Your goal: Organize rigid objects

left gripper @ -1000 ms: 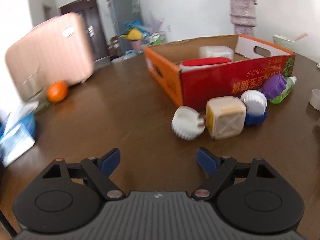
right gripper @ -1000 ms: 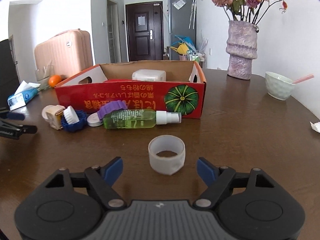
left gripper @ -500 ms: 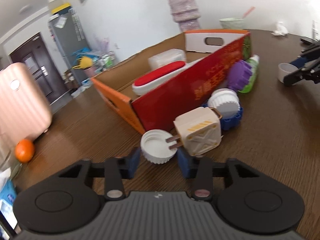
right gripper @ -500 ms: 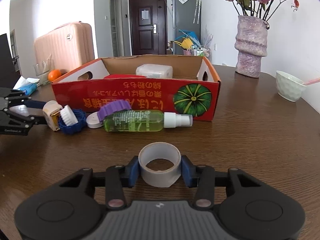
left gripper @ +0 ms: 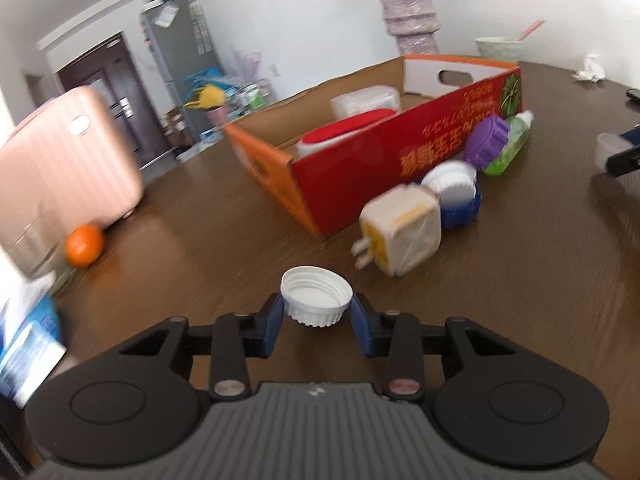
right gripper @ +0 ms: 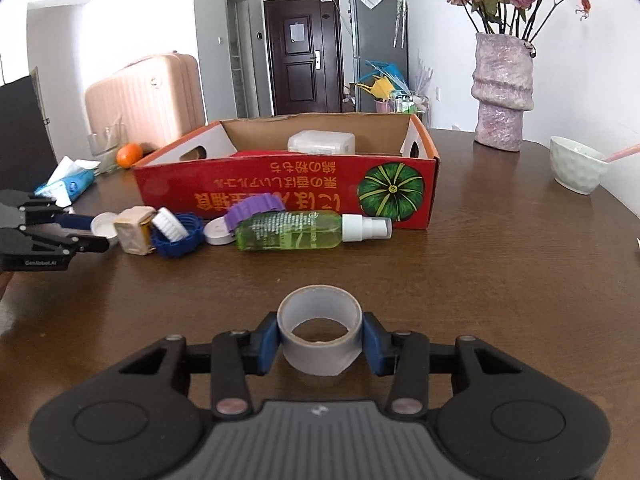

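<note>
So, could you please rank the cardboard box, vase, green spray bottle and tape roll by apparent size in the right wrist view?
1. Cardboard box
2. Vase
3. Green spray bottle and tape roll: these look alike, and the roll sits much nearer the camera, so I won't rank them.

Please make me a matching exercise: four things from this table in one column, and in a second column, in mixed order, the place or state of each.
1. white bottle cap
2. roll of tape
3. green spray bottle
4. orange

a. lying on its side in front of the red box
b. clamped in the right gripper
c. near the pink suitcase
d. clamped in the left gripper

Pairs: 1-d, 2-b, 3-a, 4-c
</note>
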Available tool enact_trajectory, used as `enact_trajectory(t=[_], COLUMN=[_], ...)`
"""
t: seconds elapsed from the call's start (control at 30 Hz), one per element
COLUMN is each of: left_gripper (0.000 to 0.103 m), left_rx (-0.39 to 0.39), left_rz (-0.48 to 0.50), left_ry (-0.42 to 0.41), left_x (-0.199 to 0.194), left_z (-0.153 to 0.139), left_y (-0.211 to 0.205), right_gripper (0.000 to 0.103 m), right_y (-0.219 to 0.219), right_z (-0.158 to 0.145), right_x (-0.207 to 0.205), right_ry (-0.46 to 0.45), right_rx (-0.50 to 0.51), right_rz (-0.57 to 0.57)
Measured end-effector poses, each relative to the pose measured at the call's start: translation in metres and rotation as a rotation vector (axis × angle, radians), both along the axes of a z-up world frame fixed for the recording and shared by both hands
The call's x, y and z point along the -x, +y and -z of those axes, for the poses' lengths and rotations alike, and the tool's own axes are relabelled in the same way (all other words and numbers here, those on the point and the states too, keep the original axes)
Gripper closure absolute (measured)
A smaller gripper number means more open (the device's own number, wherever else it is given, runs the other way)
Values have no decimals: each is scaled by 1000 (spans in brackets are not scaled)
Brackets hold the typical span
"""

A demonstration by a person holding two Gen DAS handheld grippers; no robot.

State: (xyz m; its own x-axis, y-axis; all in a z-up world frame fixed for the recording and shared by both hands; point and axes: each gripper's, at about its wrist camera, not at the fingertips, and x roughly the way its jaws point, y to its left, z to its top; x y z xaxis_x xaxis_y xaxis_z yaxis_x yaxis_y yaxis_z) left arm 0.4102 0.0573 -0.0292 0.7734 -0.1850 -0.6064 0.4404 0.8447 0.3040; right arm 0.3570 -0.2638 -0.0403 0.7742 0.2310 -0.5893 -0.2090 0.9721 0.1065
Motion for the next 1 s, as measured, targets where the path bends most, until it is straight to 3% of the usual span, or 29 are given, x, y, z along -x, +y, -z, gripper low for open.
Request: enact_trajectory(t=[0.17,0.33,0.47,0.6,0.67,0.7,0.87,1.0], left_gripper=[66,66,66,72,75,80,81,82], left_rx=[68,233,284,447,483,478,486,466], left_rz=[-110,-211,-292,-340,-321,-301,-275,-357], left_ry=[-20,-78,-123,-139,-133,-132,-137,-108], left_x=[52,123,170,208,223,227,222,197], left_z=[-11,-26,-26,-29,-31,-32,-28,-14], left_y=[25,42,35,27,19,14,-4,-22], right_gripper=[61,61,61,61,61,61,61,61], right_y=[-10,-18,-23,-24,-20,-17,-9,-4], right_z=[-6,-11,-15,-20,-23,-24,-22,-14], right_x=[34,69,93,116,125,131,141,145], right_ry=[-16,-23,-38,-64,-77,-90,-110,-95], right_rx=[-26,-36,-45,-70,-77,-77,-105,-102], right_rz=[-2,1,-1,-10,-32,-50,-92,-87])
